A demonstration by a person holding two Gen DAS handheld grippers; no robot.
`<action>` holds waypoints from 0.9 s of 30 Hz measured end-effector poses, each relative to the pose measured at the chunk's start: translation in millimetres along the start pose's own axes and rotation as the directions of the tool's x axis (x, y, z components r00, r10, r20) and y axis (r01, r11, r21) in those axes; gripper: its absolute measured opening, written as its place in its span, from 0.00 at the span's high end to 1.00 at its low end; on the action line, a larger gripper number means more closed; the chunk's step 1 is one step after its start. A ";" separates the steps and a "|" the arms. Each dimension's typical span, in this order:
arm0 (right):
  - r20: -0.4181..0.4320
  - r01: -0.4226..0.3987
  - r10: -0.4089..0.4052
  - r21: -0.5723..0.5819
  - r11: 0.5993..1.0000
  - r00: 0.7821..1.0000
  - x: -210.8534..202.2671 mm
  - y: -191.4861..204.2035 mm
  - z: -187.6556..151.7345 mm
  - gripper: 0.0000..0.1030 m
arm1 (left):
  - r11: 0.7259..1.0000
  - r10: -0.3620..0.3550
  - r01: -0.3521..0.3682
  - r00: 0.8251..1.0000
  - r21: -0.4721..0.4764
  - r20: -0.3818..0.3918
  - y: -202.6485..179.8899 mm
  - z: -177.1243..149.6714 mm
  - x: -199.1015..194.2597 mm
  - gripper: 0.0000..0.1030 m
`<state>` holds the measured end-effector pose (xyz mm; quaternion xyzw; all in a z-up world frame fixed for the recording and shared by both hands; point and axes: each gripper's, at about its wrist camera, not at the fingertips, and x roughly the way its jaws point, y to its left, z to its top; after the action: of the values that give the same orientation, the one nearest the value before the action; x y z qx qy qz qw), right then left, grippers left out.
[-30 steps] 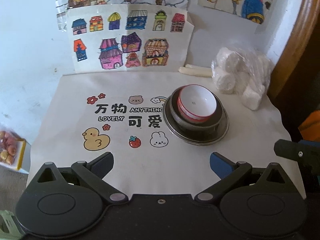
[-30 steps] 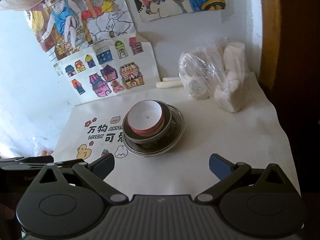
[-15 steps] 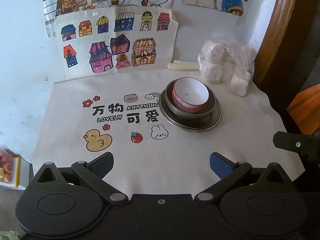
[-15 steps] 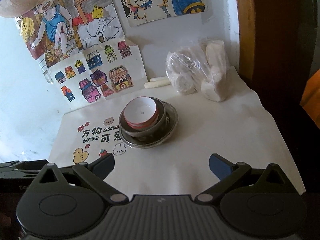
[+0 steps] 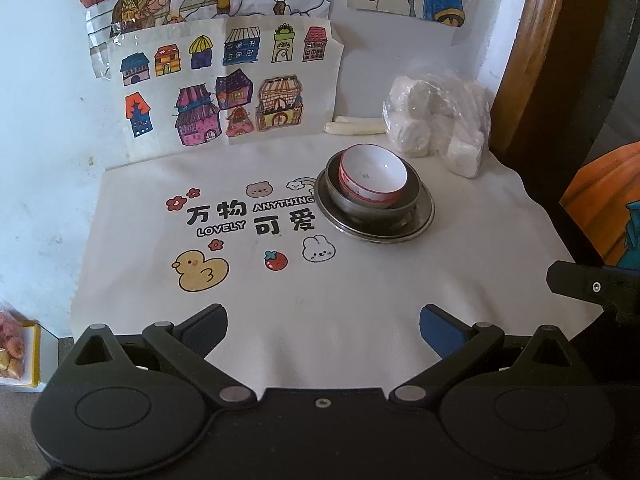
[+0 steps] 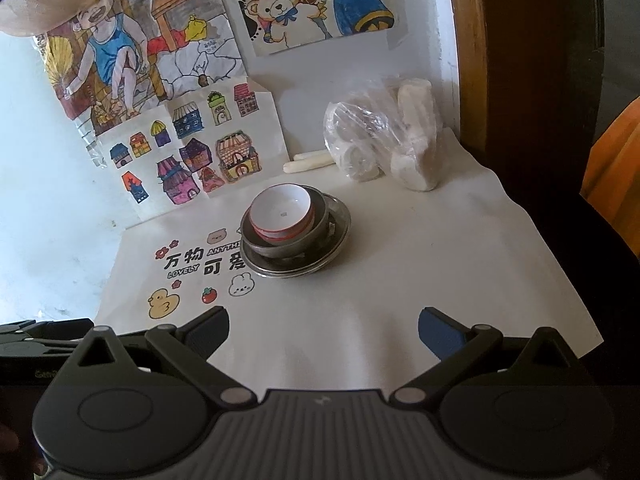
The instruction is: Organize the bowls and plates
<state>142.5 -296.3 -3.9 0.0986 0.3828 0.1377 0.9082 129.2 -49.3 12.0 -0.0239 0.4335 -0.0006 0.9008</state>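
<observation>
Two sets of tongs hang over the near edge of the table, and both are wide open with nothing between their fingers. The left gripper (image 5: 322, 326) and the right gripper (image 6: 323, 325) sit side by side, each well back from the dishes.

Ahead of the left gripper and a bit to its right is the stack. A small white bowl (image 5: 373, 178) with a red band sits tilted inside a grey metal bowl (image 5: 408, 204), leaning toward that bowl's left side. The metal bowl stands on a flat metal plate (image 5: 424, 220). From the right gripper the same stack is ahead and a bit to the left: white bowl (image 6: 282, 214), metal bowl (image 6: 316, 236), metal plate (image 6: 340, 236).

The stack rests on a cream cloth (image 5: 360, 280) that covers the table (image 6: 440, 280). On the cloth, left of the stack, are drawn a yellow duck (image 5: 200, 270), a strawberry (image 5: 276, 260) and a white bunny (image 5: 318, 249), with dark letters above them. The plate covers the end of one word.

Past the stack, up against the wall, lies a clear bag of white lumps (image 5: 436, 126). Just left of the bag lie two pale sticks (image 5: 354, 125). A paper with coloured houses (image 5: 224, 84) leans on the wall behind the cloth.
</observation>
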 end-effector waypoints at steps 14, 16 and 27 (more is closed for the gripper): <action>0.012 -0.013 0.013 -0.018 1.000 1.000 -6.8 5.6 -6.2 0.00 | 1.000 -0.006 0.006 1.000 0.011 0.015 3.5 -6.7 -10.5 0.01; 0.012 -0.013 0.013 -0.018 1.000 1.000 -7.0 5.7 -6.4 0.00 | 1.000 -0.007 0.007 1.000 0.010 0.014 3.4 -7.0 -10.9 0.01; 0.012 -0.012 0.012 -0.021 1.000 1.000 -6.7 6.7 -6.3 0.00 | 1.000 -0.007 0.007 1.000 0.009 0.017 3.2 -6.1 -10.1 0.01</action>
<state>132.4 -291.7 -1.8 0.0924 0.3751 0.1462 0.9107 118.1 -46.1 15.9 -0.0214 0.4256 -0.0056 0.9047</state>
